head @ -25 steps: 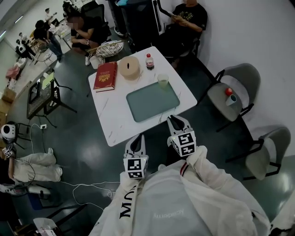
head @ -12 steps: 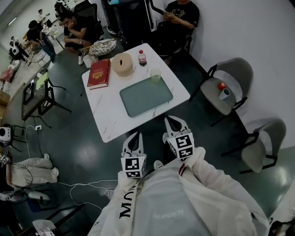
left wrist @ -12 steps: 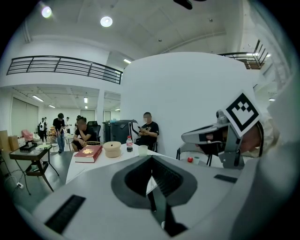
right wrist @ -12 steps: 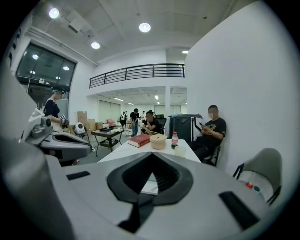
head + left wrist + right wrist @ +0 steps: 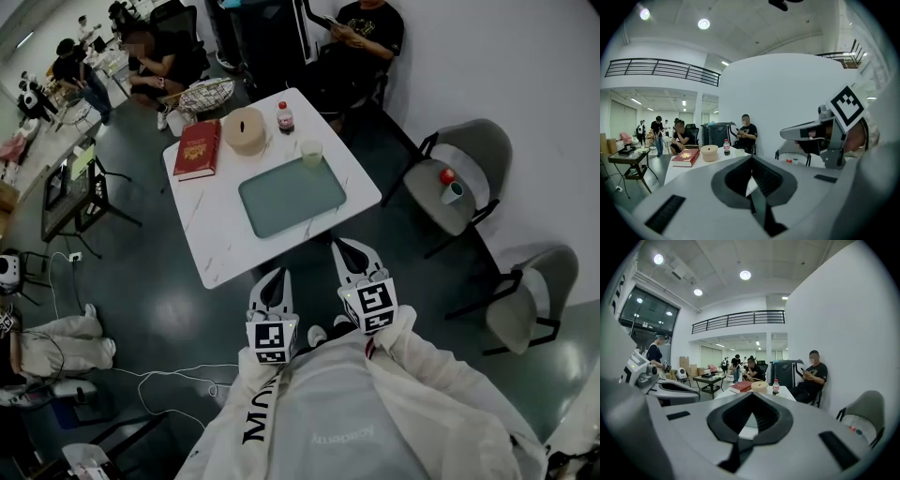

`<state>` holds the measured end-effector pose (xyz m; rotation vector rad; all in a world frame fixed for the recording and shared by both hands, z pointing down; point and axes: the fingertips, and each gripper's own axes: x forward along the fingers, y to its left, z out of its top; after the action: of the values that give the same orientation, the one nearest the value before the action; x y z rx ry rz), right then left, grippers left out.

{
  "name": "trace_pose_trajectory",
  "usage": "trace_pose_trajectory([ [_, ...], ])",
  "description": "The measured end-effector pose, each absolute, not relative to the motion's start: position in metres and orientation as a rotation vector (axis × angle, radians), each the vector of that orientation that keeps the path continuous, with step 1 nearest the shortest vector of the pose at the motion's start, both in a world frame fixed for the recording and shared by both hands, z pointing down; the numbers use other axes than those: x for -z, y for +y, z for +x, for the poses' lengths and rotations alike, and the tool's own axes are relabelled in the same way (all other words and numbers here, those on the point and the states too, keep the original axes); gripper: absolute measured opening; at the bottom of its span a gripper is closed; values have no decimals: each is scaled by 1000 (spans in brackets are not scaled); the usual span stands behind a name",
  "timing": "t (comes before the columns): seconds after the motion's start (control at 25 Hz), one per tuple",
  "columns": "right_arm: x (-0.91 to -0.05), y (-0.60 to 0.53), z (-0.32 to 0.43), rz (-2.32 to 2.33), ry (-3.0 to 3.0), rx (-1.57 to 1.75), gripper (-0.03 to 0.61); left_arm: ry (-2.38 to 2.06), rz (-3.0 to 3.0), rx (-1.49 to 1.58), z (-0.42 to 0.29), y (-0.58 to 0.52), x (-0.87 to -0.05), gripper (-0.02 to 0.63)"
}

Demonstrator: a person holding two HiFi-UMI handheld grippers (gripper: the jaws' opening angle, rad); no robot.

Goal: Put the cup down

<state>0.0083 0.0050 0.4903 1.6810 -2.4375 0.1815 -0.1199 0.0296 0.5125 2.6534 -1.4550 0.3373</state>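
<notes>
The pale cup (image 5: 312, 153) stands upright on the white table (image 5: 217, 239), at the far right corner of a teal tray (image 5: 292, 196). It also shows small in the left gripper view as the cup (image 5: 740, 151). My left gripper (image 5: 275, 278) and right gripper (image 5: 349, 249) hang close to my body, just short of the table's near edge and far from the cup. Each is shut with nothing between its jaws. The left gripper (image 5: 751, 180) and the right gripper (image 5: 750, 416) both point toward the table.
On the table's far side lie a red book (image 5: 197, 150), a round tan box (image 5: 245, 130) and a small bottle (image 5: 284, 117). A grey chair (image 5: 459, 183) holding a red ball and a cup stands at the right, another chair (image 5: 530, 300) nearer. People sit behind the table.
In the head view the table has drifted slightly up and left. Both grippers remain close to my body, the right one a little lower and nearer to me.
</notes>
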Motion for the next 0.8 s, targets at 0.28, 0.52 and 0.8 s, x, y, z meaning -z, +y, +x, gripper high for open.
trace_pose_trajectory([
  [0.28, -485, 8, 19, 1680, -2474, -212, 6, -1445, 2667, -335, -99, 26, -503, 11],
  [0.52, -480, 6, 36, 1679, -2500, -207, 6, -1444, 2677, -334, -77, 22, -498, 11],
  [0.8, -485, 7, 49, 1662, -2497, -220, 5, -1441, 2686, -335, -58, 21, -497, 11],
])
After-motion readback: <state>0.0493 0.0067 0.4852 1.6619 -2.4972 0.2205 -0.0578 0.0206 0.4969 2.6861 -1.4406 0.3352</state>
